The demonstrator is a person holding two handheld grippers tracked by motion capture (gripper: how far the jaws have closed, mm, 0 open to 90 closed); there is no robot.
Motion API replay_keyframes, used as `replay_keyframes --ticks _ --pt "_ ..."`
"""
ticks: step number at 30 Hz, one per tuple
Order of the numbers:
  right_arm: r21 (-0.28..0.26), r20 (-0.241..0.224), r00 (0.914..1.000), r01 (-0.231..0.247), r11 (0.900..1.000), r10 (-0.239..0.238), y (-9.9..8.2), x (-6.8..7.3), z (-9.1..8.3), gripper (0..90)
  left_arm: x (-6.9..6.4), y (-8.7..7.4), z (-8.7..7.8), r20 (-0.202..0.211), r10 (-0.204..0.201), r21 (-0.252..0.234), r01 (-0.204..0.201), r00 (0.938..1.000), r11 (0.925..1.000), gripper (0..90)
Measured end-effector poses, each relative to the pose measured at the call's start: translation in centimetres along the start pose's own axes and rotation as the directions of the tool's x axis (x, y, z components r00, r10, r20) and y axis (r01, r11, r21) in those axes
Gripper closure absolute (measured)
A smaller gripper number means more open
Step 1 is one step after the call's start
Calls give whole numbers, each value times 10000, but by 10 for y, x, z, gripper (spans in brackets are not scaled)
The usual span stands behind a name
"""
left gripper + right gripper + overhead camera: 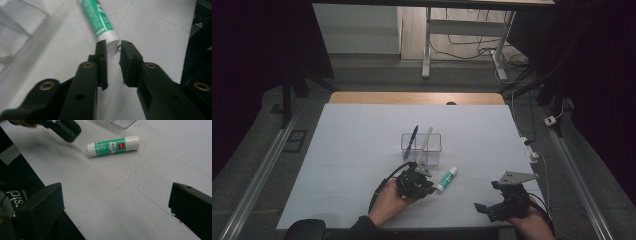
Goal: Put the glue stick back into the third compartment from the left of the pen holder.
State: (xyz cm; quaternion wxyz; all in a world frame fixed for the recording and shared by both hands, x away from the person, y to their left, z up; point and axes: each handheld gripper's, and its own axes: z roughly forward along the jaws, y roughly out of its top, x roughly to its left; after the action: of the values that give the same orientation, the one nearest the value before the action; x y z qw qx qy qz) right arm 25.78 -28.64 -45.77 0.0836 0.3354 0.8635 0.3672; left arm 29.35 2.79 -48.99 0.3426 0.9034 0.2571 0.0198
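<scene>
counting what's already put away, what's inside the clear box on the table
A blue pen and a white pen stand tilted in the clear box. The left gripper covers its near lower corner, so anything lying there cannot be seen.

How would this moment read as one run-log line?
left tool: open, beside glue stick | right tool: open, idle | glue stick: lying on table, unheld

Left tool (pixel 113 47) with jaws slightly apart, nothing between them, green glue stick (pixel 98 17) lying just beyond on white worktop (pixel 155 32), clear box (pixel 17 27) at left

A glossy plastic glue stick (pixel 113 145) lies on matt, finely pebbled white sheet (pixel 150 182) near a clear plastic box (pixel 421 145).
</scene>
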Motion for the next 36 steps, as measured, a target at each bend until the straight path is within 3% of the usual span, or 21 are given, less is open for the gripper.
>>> replay_keyframes --ticks 11,19,22,28,31,36 --pt "-204 185 9998 31 9998 -27 8 3 3 0 10 -17 -44 -225 -433 -771 415 9988 9962 425" --pt "-119 206 9992 334 9994 -331 17 5 12 0 10 -31 -59 -397 -619 -912 581 9973 9941 289" --pt "-28 152 9996 246 9997 -245 21 1 19 0 11 -37 -65 -403 -831 -1095 782 9957 9909 228" --pt "318 223 9991 358 9989 -365 29 -9 34 0 11 -49 -70 -549 -964 -952 909 9938 9913 97" --pt "346 291 9991 300 9990 -310 33 -15 40 95 11 -56 -74 -637 -1012 -973 948 9928 9907 31" --pt "588 239 9986 468 9972 -482 41 -26 49 314 11 -66 -79 -820 -1051 -997 968 9911 9903 0"
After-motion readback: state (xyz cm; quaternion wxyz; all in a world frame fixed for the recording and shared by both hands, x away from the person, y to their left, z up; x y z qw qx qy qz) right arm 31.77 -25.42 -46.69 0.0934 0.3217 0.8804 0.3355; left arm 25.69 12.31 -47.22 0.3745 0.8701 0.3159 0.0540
